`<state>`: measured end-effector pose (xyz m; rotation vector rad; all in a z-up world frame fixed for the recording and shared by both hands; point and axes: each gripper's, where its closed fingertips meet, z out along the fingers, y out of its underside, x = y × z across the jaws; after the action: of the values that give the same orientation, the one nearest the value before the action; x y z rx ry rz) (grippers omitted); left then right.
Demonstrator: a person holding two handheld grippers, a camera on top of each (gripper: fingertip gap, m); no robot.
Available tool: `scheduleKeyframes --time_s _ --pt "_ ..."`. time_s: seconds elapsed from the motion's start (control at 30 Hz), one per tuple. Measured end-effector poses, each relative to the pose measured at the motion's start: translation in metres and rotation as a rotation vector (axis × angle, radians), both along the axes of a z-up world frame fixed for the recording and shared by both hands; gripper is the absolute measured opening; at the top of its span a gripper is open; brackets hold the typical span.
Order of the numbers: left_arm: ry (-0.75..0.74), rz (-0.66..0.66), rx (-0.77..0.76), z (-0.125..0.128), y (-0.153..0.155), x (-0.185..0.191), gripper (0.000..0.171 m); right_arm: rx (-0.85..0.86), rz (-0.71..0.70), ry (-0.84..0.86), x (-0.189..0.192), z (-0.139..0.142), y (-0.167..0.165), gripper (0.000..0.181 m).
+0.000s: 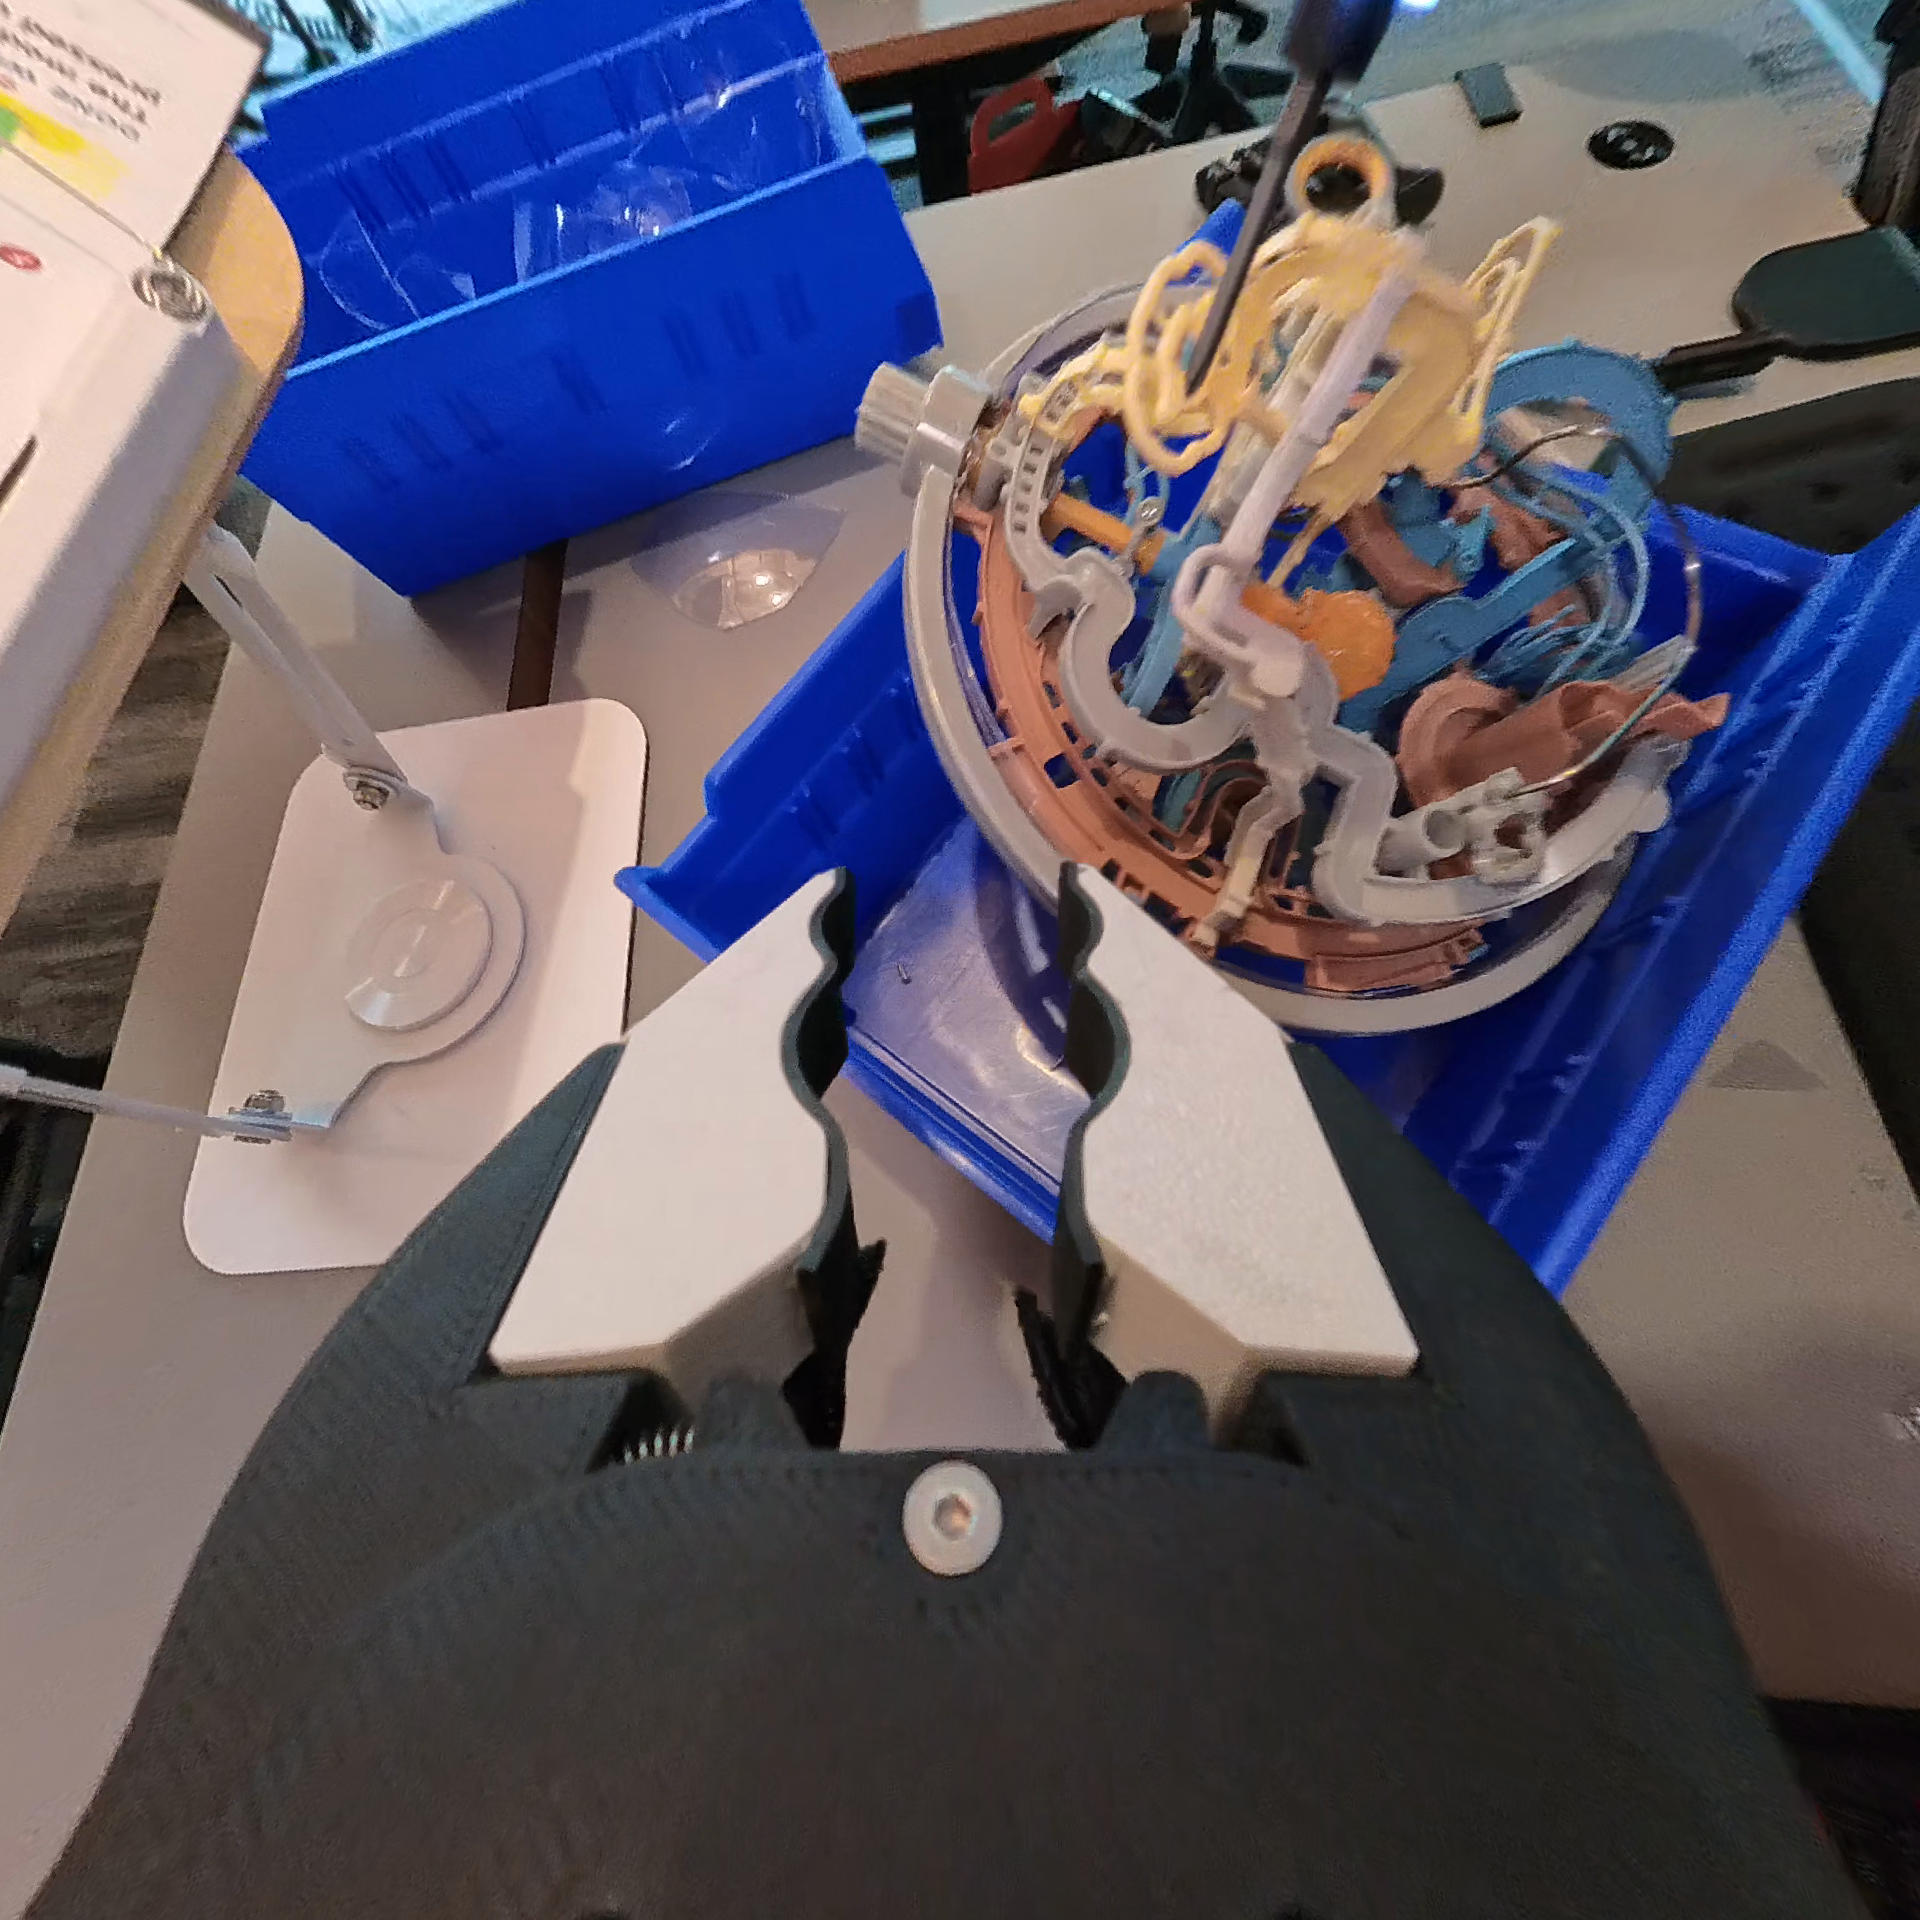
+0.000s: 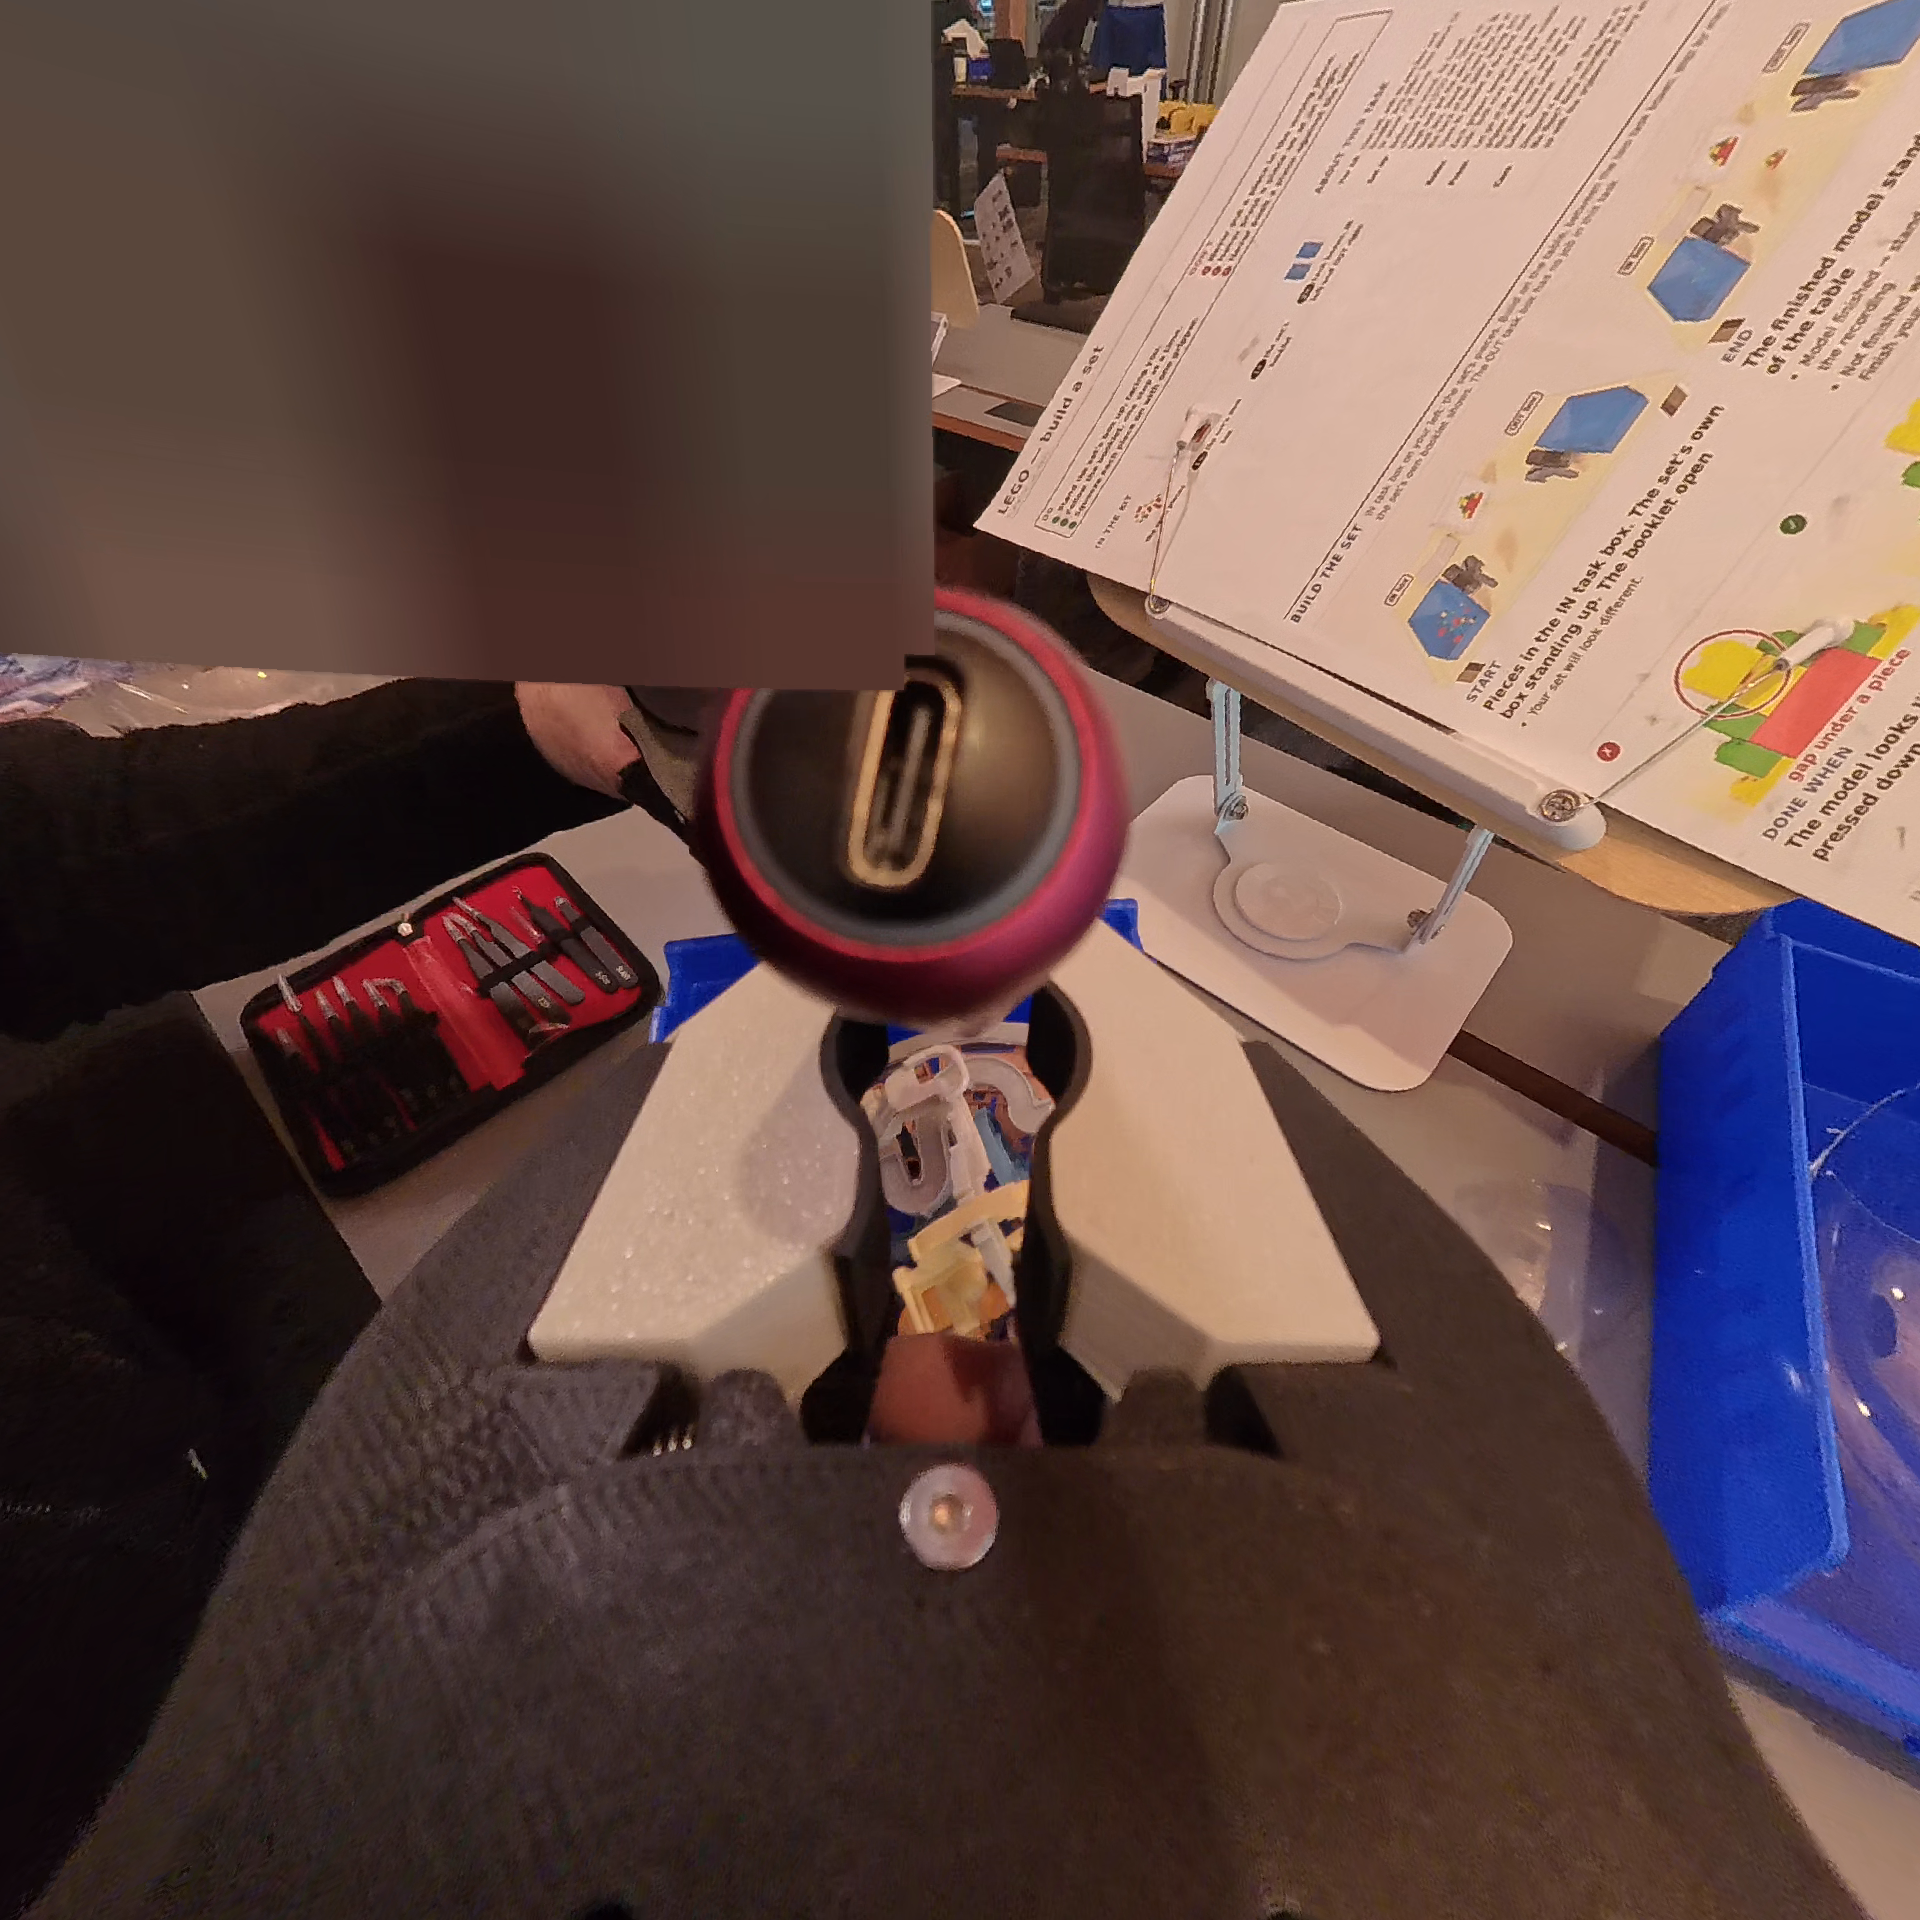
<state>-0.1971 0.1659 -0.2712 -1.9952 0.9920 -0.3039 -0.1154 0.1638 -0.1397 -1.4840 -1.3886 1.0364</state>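
Blue bin [image 1: 1621, 1101] on the table holds a half-sphere maze toy [image 1: 1278, 665], tilted. Left gripper [image 1: 951, 935] hovers just beside it at the bin's near rim, jaws spread w/ nothing between. Right gripper [image 2: 951, 1049] pinches a magenta-ringed electric screwdriver [image 2: 914, 800]; its dark bit [image 1: 1252, 249] pokes into the toy's yellow top.

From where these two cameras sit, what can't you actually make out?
- Right wrist view: the right gripper holds a magenta-ringed tool; its butt end hides its own shaft and tip.
- Right wrist view: the fingers hide most of the maze ball.
- Left wrist view: clear domes in the far blue bin are blurred; count unclear.
- Left wrist view: the dark tool shaft is cut off at the top edge.
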Motion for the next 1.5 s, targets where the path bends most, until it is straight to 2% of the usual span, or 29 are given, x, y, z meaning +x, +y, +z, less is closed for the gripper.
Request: scheduleKeyframes --time_s 0.13,0.27,0.37,0.43,0.5,0.6,0.77,0.97,1.3,1.4,1.5 --pt "-0.015 -0.024 -0.018 0.004 -0.01 0.009 0.036 0.006 -0.015 0.002 0.014 -0.001 -0.007 0.019" --pt "-0.034 -0.048 -0.053 0.004 -0.014 0.019 0.05 0.01 -0.059 0.017 0.038 0.001 -0.007 0.019" --pt "-0.05 -0.102 -0.025 0.016 -0.015 0.038 0.059 0.006 -0.106 0.034 0.059 0.002 -0.005 0.019" --pt "-0.039 -0.14 0.0 0.023 -0.012 0.052 0.059 0.0 -0.135 0.039 0.073 0.001 -0.004 0.019" --pt "0.015 -0.165 0.007 0.02 -0.007 0.062 0.056 -0.011 -0.159 0.048 0.085 -0.001 -0.003 0.018" --pt "0.071 -0.207 0.011 0.013 -0.006 0.078 0.04 -0.013 -0.189 0.055 0.1 -0.003 -0.004 0.019" --pt "0.13 -0.201 0.065 0.006 0.0 0.09 0.005 -0.024 -0.217 0.079 0.117 -0.005 -0.005 0.017" --pt "0.075 -0.199 0.009 0.007 0.002 0.092 0.004 -0.036 -0.234 0.098 0.129 -0.009 -0.003 0.016" --pt "-0.248 -0.091 -0.237 0.036 0.019 0.077 0.003 -0.057 -0.23 0.131 0.141 -0.012 -0.001 0.018" --pt "-0.273 -0.081 -0.308 0.041 0.016 0.074 0.003 -0.069 -0.224 0.137 0.144 -0.014 -0.002 0.018" --pt "-0.275 -0.045 -0.377 0.035 0.016 0.069 0.002 -0.077 -0.215 0.139 0.147 -0.018 -0.004 0.019"
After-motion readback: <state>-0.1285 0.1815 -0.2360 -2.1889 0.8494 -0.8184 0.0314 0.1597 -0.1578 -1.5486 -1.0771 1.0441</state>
